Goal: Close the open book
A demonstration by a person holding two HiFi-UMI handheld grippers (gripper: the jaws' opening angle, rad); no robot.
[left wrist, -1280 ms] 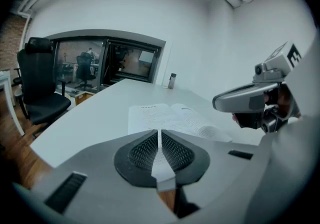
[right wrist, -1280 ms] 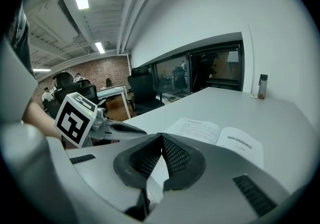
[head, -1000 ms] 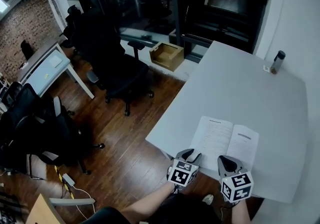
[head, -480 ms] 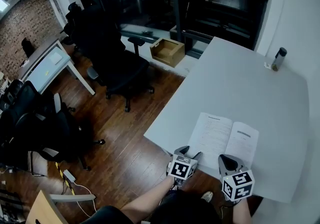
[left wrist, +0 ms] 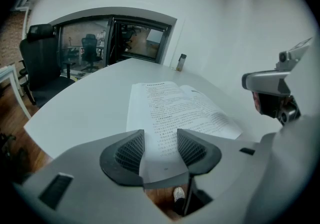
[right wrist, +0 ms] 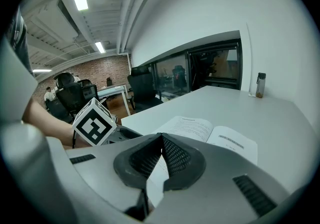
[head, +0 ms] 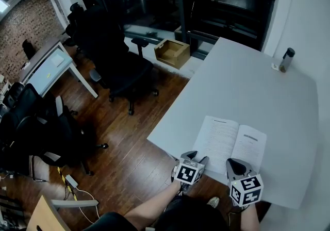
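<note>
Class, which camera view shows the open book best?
The head view: it looks down on nearly the whole book, with both pages spread flat and clear. The left gripper view shows it close but foreshortened, its near edge hidden. The right gripper view shows it low and partly blocked.

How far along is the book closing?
Nothing done yet: the book lies open flat on the table. In hand: the left gripper, jaws just opened wide then eased in slightly, frames the left page's near edge without pinching it; the right gripper is shut, empty. Left: fold that page over.
</note>
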